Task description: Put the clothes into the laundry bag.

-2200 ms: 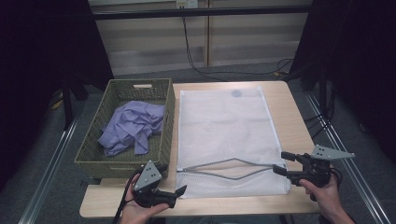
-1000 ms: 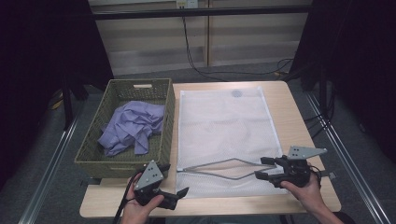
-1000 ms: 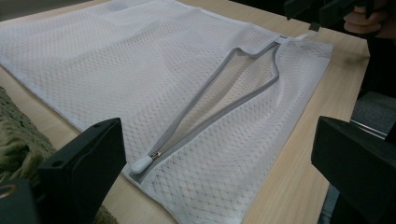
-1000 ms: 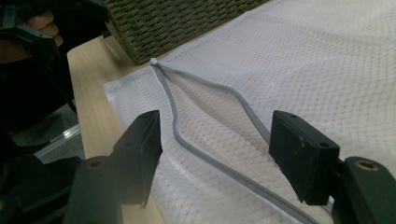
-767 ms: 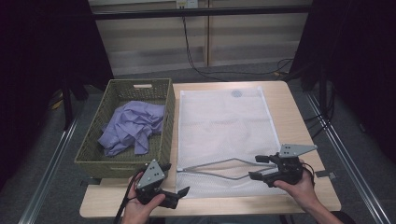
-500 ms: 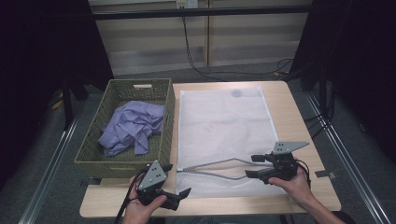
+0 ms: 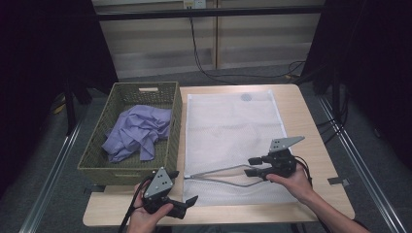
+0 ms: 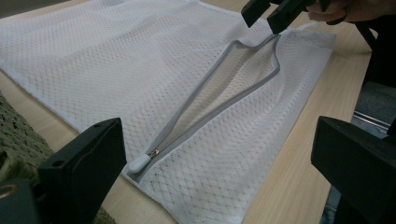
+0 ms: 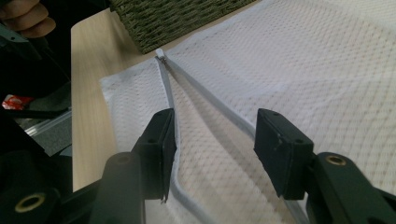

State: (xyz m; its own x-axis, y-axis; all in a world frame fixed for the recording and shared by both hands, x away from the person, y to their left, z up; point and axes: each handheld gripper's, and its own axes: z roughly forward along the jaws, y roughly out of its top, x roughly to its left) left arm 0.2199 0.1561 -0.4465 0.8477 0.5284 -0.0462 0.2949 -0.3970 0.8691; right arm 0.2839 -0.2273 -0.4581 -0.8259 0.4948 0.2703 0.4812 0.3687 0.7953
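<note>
**Right gripper at the bag's open zipper, left gripper idle at the near edge**

White mesh laundry bag (image 7: 232,136) lies flat on the table (image 7: 316,126), right of centre, long side running near to far. Its zipper (image 7: 218,175) runs along the near end and gapes open: two grey tapes spread apart, widest toward the right, meeting at the white pull (image 8: 139,163) at the bag's near-left corner.

Right gripper (image 7: 253,166) sits over the near-right part of the bag, pointing left along the zipper. Jaws have just been closing but are still apart. In the right gripper view one grey tape lies against the left jaw's inner face and the other tape runs between the jaws toward the right one; the pads are not clamped on anything. Tips are at the wide end of the opening, well apart from the pull.

Left gripper (image 7: 187,202) rests in the hand at the table's near edge, just left of the bag's near-left corner, off the mesh. Jaws wide open, nothing between them. In the left gripper view the pull lies just ahead of them, nearer the left jaw.

Green woven basket (image 7: 99,145) stands left of the bag, touching or almost touching its left edge. A crumpled purple cloth (image 7: 138,132) lies inside it.
</note>
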